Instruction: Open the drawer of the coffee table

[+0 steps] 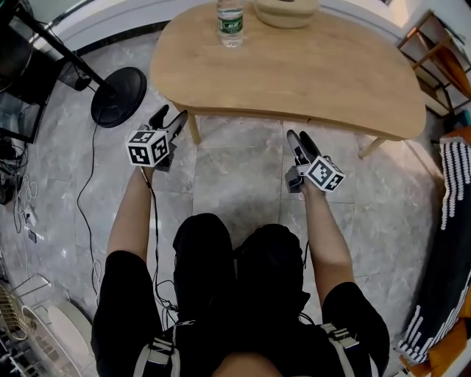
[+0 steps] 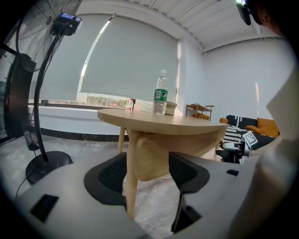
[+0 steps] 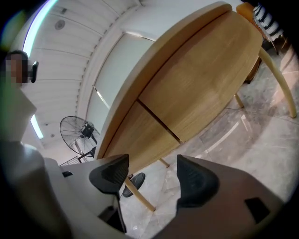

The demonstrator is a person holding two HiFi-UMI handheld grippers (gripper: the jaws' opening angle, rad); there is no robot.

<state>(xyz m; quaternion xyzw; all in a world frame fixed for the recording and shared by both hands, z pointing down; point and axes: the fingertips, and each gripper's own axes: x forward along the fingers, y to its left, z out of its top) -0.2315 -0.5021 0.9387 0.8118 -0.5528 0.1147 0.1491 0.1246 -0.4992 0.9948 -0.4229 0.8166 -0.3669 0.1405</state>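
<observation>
Head view, one coffee table (image 1: pixel 294 74), one bottle (image 1: pixel 230 22), left tool (image 1: pixel 170 116), right tool (image 1: pixel 299 137), both released.

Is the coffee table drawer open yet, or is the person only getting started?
Only getting started. Done: nothing, since the drawer under the coffee table looks closed and nothing juts past the table's edge. In hand: the left gripper and the right gripper are both open and empty, held short of the table's near edge. Left: reach the drawer, grip it and pull it out.
</observation>
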